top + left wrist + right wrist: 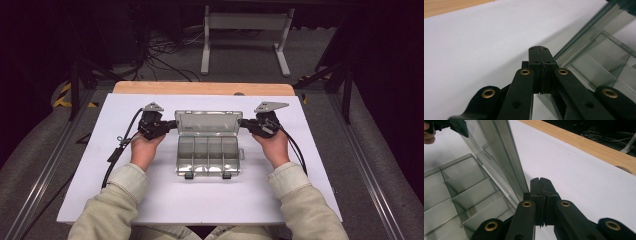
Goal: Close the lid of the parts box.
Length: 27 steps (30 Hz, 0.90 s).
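Observation:
A clear plastic compartment box (207,152) lies in the middle of the white board, its lid (208,122) standing open at the far side. Several empty compartments (461,192) show inside. My left gripper (172,125) is shut with nothing between its jaws, its tip at the lid's left edge. In the left gripper view the shut tip (539,48) sits just beside the lid (584,32). My right gripper (243,122) is likewise shut and empty at the lid's right edge, its tip (540,180) close beside the lid (496,152). Whether either tip presses on the lid I cannot tell.
The white board (200,200) covers a wooden table whose edge (200,88) shows at the far side. Two black latches (189,175) hang at the box's near edge. Cables trail from both grippers. A white stand (245,30) and floor cables lie beyond the table.

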Motion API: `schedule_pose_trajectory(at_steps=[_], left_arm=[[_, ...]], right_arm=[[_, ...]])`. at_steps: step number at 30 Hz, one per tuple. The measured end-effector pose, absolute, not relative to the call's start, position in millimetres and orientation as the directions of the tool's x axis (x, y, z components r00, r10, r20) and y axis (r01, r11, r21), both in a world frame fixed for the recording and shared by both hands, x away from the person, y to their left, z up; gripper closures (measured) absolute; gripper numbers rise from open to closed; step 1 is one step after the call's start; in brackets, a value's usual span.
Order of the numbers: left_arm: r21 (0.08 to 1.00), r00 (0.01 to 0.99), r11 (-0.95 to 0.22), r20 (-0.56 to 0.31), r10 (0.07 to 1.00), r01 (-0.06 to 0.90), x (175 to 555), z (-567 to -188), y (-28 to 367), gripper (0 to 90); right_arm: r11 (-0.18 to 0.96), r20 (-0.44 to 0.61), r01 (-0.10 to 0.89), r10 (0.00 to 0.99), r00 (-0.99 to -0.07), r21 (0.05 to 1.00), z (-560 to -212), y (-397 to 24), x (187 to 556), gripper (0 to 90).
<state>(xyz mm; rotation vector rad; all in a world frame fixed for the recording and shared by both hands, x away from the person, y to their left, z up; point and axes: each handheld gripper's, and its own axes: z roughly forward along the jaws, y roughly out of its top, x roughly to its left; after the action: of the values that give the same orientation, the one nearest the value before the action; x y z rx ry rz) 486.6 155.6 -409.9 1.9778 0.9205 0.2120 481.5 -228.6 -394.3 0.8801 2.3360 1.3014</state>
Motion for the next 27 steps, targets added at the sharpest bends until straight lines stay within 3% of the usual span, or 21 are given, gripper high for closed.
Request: schedule_pose_trajectory(at_steps=[27], left_arm=[[0.812, 0.763, -0.348, -0.173, 0.623, 0.469, 449, -406, 159, 89.9]], right_arm=[[0.470, -0.058, 0.288, 0.594, -0.802, 0.834, -393, -225, 439, 88.3]])
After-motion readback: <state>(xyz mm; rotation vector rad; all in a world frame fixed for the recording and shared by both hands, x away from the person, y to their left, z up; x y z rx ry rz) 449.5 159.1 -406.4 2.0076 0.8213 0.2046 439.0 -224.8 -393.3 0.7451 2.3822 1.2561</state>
